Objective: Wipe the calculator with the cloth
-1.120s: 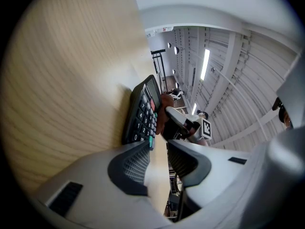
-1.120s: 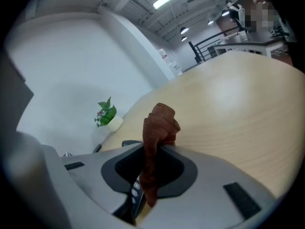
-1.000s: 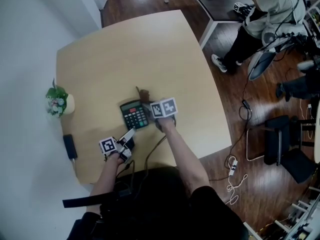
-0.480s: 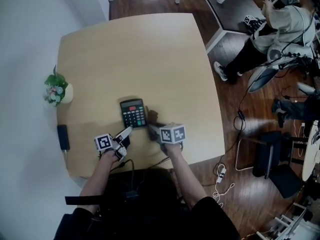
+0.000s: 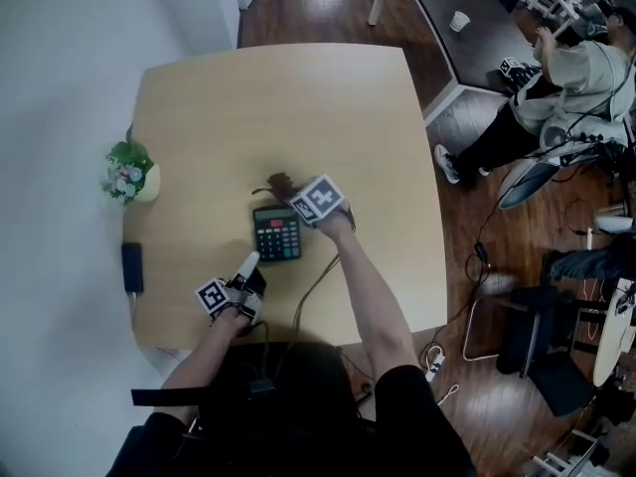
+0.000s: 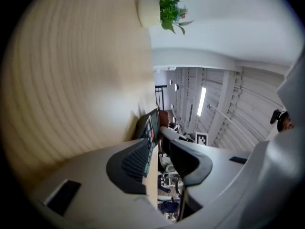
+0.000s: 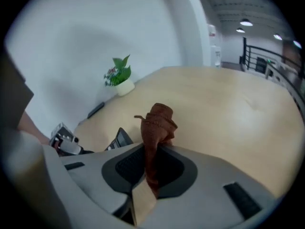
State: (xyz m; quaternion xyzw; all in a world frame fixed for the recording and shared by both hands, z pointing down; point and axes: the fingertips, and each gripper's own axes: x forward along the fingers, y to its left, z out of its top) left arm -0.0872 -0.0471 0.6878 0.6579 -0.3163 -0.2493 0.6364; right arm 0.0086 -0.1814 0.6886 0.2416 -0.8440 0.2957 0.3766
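Note:
A dark calculator [image 5: 276, 235] lies flat on the light wooden table [image 5: 298, 97], near the front. My right gripper [image 5: 291, 190] is at the calculator's far end, shut on a crumpled brown cloth [image 5: 277, 181] that sticks out past its fingertips. In the right gripper view the cloth [image 7: 159, 120] stands up from between the pads, with a calculator corner [image 7: 121, 138] to the left. My left gripper [image 5: 248, 263] is at the calculator's near left corner. Its jaws are opening; the calculator's edge [image 6: 150, 127] lies at the tips beside one pad, with a gap to the other.
A small potted plant [image 5: 127, 177] stands at the table's left edge, with a flat black device [image 5: 132, 266] nearer me. A cable [image 5: 316, 284] runs off the front edge. A person [image 5: 556, 87] sits at another desk, and chairs [image 5: 542, 336] stand on the wooden floor at right.
Half a second ago my right gripper and the cloth were at the calculator's near right side; they are now at its far end. The left gripper stays by the near left corner.

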